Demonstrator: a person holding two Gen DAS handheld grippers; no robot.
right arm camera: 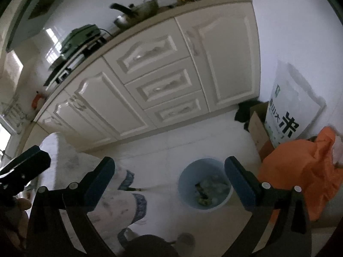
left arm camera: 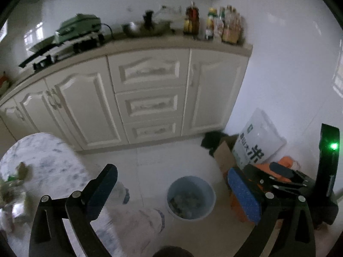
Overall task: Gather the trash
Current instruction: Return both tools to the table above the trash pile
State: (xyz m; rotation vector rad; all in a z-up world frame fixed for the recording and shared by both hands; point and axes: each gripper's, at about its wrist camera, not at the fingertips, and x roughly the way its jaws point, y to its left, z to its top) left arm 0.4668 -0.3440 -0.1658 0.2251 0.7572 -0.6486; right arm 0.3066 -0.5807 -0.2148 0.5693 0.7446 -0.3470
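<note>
A light blue bin (left arm camera: pixel 209 206) stands on the white floor and holds crumpled trash (left arm camera: pixel 185 201). My left gripper (left arm camera: pixel 171 173) hangs above and in front of it, jaws wide open with nothing between them. In the right wrist view my right gripper (right arm camera: pixel 169 163) is also wide open and empty, with the bin (right arm camera: pixel 185 184) and its trash (right arm camera: pixel 212 190) just inside the right finger (right arm camera: pixel 238 177). More scraps (left arm camera: pixel 12 186) lie on a round table with a white patterned cloth (left arm camera: pixel 47 156) at the left.
White kitchen cabinets (left arm camera: pixel 150 98) run behind the bin, with a stove and bottles (left arm camera: pixel 225 25) on top. Right of the bin stand a cardboard box (right arm camera: pixel 257 126), a white rice sack (right arm camera: pixel 289 107) and an orange bag (right arm camera: pixel 300 171). A green light (left arm camera: pixel 333 146) glows at the right.
</note>
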